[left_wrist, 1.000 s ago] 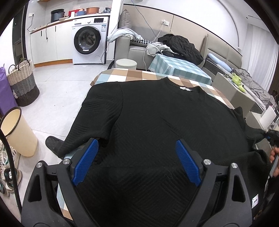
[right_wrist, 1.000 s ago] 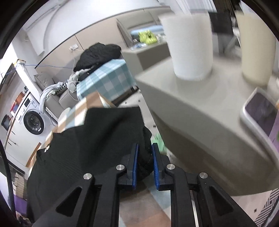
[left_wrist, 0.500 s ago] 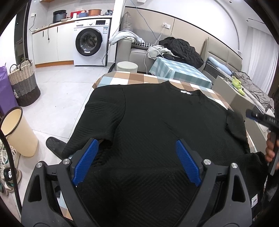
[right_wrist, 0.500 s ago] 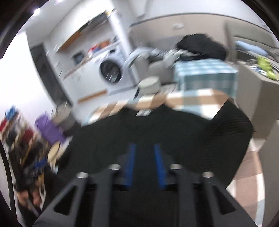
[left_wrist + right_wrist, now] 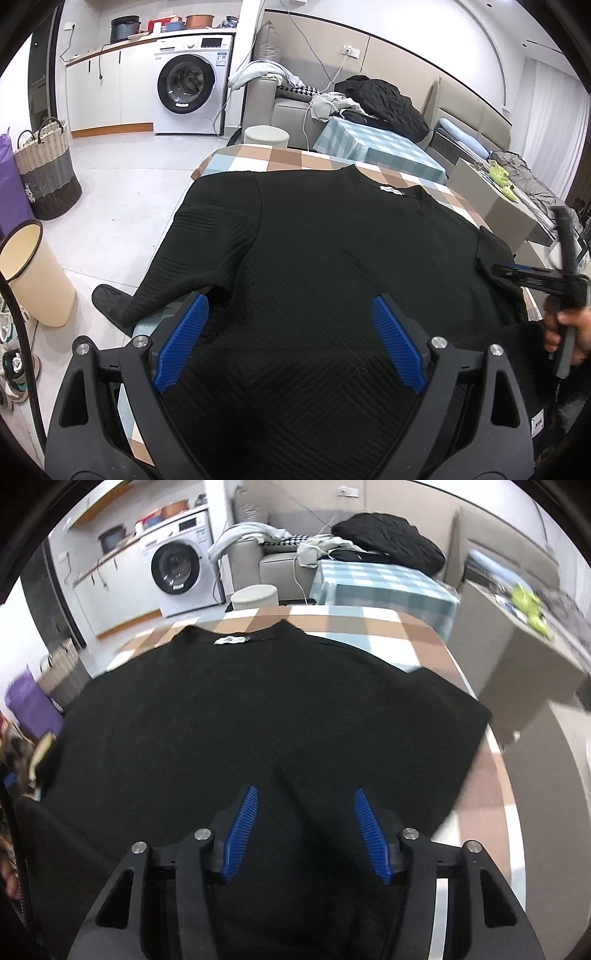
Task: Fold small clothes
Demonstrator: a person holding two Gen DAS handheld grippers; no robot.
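Black and soft, the top lay flat on the checked table, its sleeves at the side edges, and looked floppy and best pinched at a sleeve end, while the left gripper stood wide apart and the right gripper, just opened, held nothing.

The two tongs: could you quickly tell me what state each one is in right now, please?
Left tongs: open wide over the black sweater, holding nothing.
Right tongs: open, jaws have just been opening, nothing gripped.
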